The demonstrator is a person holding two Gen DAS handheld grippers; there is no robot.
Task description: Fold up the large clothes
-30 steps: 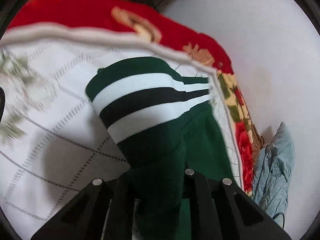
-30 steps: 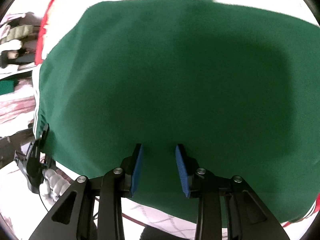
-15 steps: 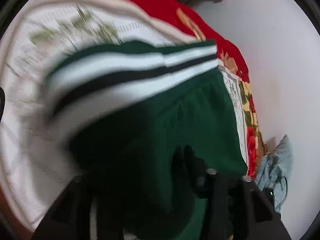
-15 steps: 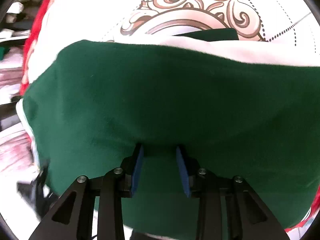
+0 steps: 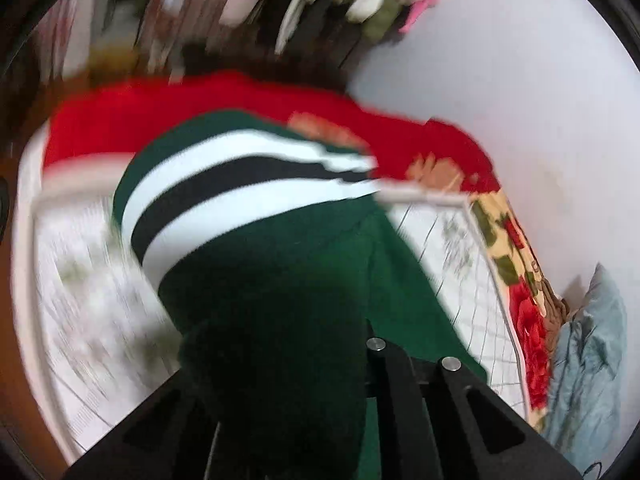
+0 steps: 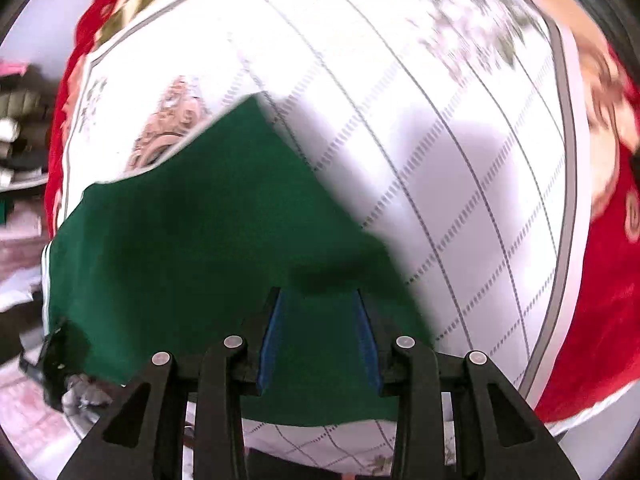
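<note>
Both hand-held grippers [image 5: 304,360] [image 6: 318,336] pinch green garment [image 6: 192,248], striped cuff [image 5: 240,192] pointing away, axis unclear.

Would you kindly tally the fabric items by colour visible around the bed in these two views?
Green garment with white and black stripes: 1
White patterned bed cover: 1
Red floral blanket: 1
Light blue cloth beside the bed: 1
Total: 4

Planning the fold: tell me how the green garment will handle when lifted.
Probably floppy: the green garment sags in soft folds. Likely light: its corner hangs lifted, casting a shadow on the white bed cover. The fuzzy-looking cloth should not slip easily.
</note>
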